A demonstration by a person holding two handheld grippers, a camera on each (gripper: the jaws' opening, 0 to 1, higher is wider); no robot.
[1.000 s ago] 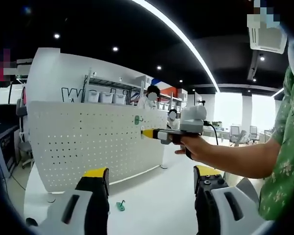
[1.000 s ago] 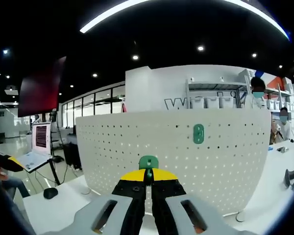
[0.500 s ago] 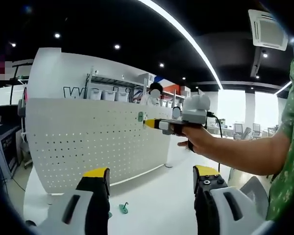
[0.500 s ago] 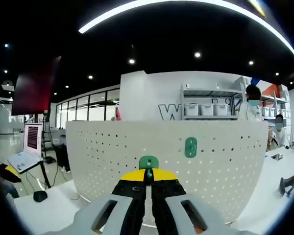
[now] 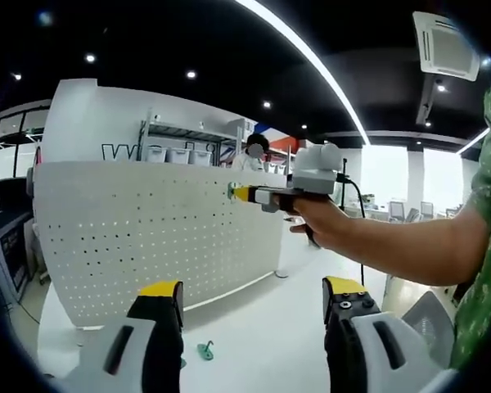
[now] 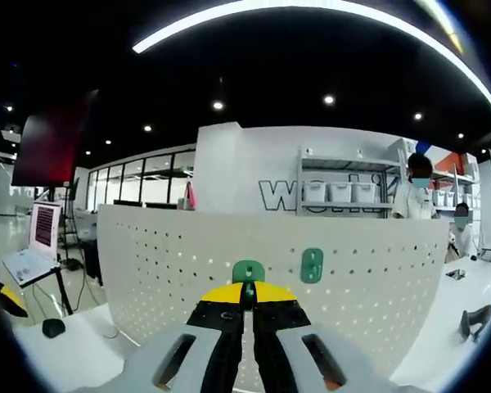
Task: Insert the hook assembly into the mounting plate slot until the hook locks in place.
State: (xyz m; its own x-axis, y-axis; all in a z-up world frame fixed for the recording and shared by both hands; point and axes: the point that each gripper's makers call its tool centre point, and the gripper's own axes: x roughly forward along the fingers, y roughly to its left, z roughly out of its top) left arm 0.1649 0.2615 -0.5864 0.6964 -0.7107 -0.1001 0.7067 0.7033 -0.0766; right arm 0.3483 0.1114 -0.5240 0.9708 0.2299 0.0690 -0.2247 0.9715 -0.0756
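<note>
- Room: I see a large hall with a dark ceiling, spot lamps and a long light strip; behind the pegboard stands a shelf rack (image 6: 344,184) with pale bins, and a person beside it.
- Bench (image 5: 254,327): white top, carrying the upright pegboard.
- Pegboard (image 5: 147,237): white perforated mounting plate, standing upright on the bench; my landmark for all that follows.
- Green plate (image 6: 312,265): small green piece already fixed on the pegboard face, upper middle, upright.
- Right hand-held gripper (image 6: 248,296): jaws clenched on the green hook (image 6: 248,272), whose head stands up just above the yellow tips. In the right gripper view the hook sits in front of the pegboard, to the left of the green plate and a little below it; I cannot tell whether it touches the board. In the left gripper view this same gripper, held in a hand (image 5: 319,221), has its yellow tip at the pegboard's upper right part.
- Left hand-held gripper (image 5: 252,315): jaws released and wide apart, grasping nothing, low in front of the pegboard.
- Loose green hook (image 5: 203,351): a small green piece lying on the bench in front of the pegboard's foot, near the left gripper's left jaw.
- Laptop (image 6: 33,254): open on a stand, well left of the pegboard.
</note>
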